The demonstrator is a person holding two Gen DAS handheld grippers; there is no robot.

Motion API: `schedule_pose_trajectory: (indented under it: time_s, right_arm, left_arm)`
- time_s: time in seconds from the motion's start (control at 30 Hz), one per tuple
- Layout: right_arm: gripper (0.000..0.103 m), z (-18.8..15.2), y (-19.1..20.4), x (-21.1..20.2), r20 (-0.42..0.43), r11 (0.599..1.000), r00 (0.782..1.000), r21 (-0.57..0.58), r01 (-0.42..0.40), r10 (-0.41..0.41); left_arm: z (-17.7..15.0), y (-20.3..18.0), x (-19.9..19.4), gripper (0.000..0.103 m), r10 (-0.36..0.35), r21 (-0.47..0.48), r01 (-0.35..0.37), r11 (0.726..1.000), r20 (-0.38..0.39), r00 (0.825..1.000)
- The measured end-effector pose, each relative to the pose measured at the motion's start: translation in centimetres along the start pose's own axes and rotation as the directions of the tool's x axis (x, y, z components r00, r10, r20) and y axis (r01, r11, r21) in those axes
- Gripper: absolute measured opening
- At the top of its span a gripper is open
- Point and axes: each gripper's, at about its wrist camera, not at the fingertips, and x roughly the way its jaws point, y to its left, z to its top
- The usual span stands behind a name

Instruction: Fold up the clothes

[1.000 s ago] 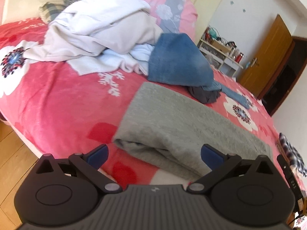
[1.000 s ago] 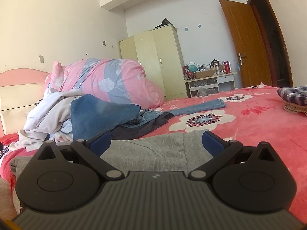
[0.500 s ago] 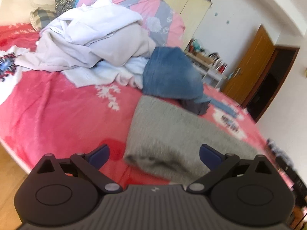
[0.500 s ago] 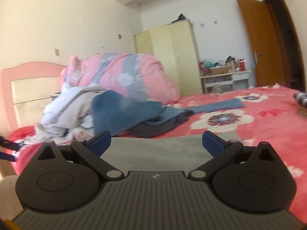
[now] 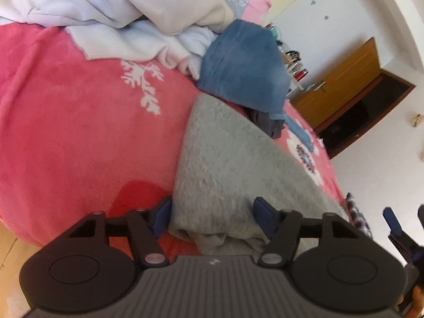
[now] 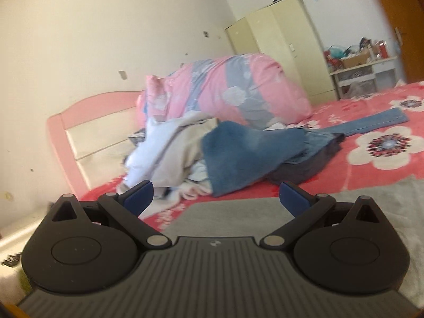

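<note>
A folded grey garment (image 5: pixel 238 164) lies on the red flowered bed (image 5: pixel 66 132), long side running away from me. My left gripper (image 5: pixel 213 216) is at its near short end, open. The bunched folded edge sits between the fingers, and the left fingertip (image 5: pixel 162 213) touches the cloth's side. In the right wrist view the same grey garment (image 6: pixel 233 214) lies just beyond my right gripper (image 6: pixel 216 194), which is open with nothing between its fingers. A blue fingertip (image 5: pixel 392 220) of the right gripper shows at the far right of the left wrist view.
A heap of white and beige clothes (image 5: pixel 119 8) and blue jeans (image 5: pixel 243 66) over a dark garment (image 5: pixel 267 124) lie past the grey one. A pink quilt (image 6: pixel 238 92), headboard (image 6: pixel 87 122), wardrobe (image 6: pixel 286 45), shelf unit (image 6: pixel 363 71) and wooden door (image 5: pixel 341 79) stand behind. Wooden floor (image 5: pixel 10 254) lies below the bed edge.
My left gripper has come down and forward onto the grey garment's near end, and its fingers have narrowed around it. The right gripper's view has swung left toward the headboard.
</note>
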Motion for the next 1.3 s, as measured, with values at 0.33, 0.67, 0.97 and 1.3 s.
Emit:
schedule_pose_trajectory:
  time_s: [0.33,0.67,0.97,1.3]
  right_arm:
    - [0.102,2.5,2.7,8.8,-0.276,0.974,0.946,0.194,-0.118,0.170]
    - [0.102,1.4,5.9,22.4,-0.686,0.986,0.721,0.167,0.018,0.103]
    - [0.097,-1.3,8.9,28.7,-0.870,1.000,0.493,0.016,0.003,0.013]
    - [0.040,3.6,5.2,23.0,-0.763,0.993,0.641,0.116,0.004,0.087]
  left_arm:
    - [-0.5,0.6,-0.7,0.036,-0.040,-0.032,0.041,0.999,0.029,0.999]
    - [-1.7,-3.6,-2.6,0.024,-0.028,0.186,-0.001,0.983,0.151,0.988]
    - [-1.7,-7.9,-2.9,0.022,-0.099,0.354,0.030,0.935,0.179,0.979]
    - [0.1,-11.1,-3.9,0.021,-0.232,0.361,0.170,0.917,0.138,0.963]
